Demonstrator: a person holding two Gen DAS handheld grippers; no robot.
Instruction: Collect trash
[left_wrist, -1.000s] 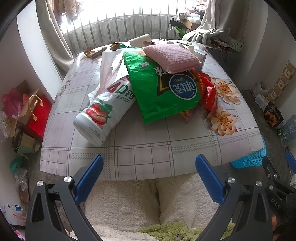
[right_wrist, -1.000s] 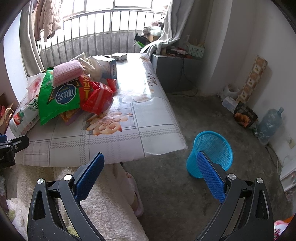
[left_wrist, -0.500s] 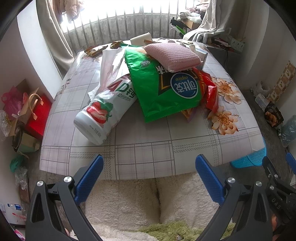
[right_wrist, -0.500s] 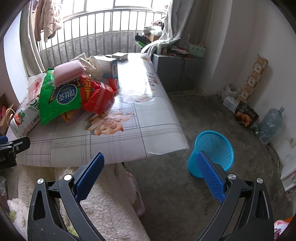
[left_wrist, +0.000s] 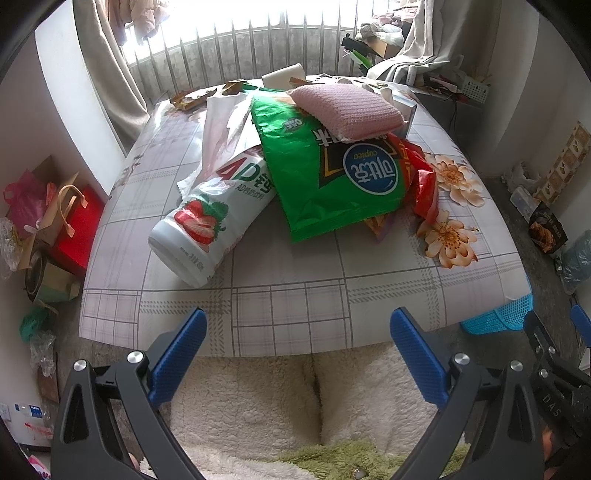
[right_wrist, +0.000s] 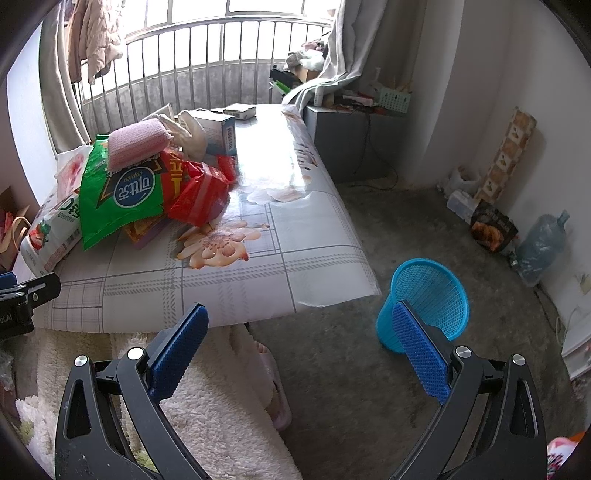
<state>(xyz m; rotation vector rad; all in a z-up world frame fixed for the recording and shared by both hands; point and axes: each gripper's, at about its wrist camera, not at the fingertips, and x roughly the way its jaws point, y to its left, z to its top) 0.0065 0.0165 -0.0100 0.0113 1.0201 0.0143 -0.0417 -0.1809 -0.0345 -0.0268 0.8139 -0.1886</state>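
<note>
Trash pile: one bottle, two bags, one basket

one bottle, one green bag, one basket

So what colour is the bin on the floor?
Bright blue. The bin shows best in the right wrist view, standing beside the table.

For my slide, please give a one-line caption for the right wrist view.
Open right claw hovers before table piled with snack bags, blue basket waiting on the floor.
</note>
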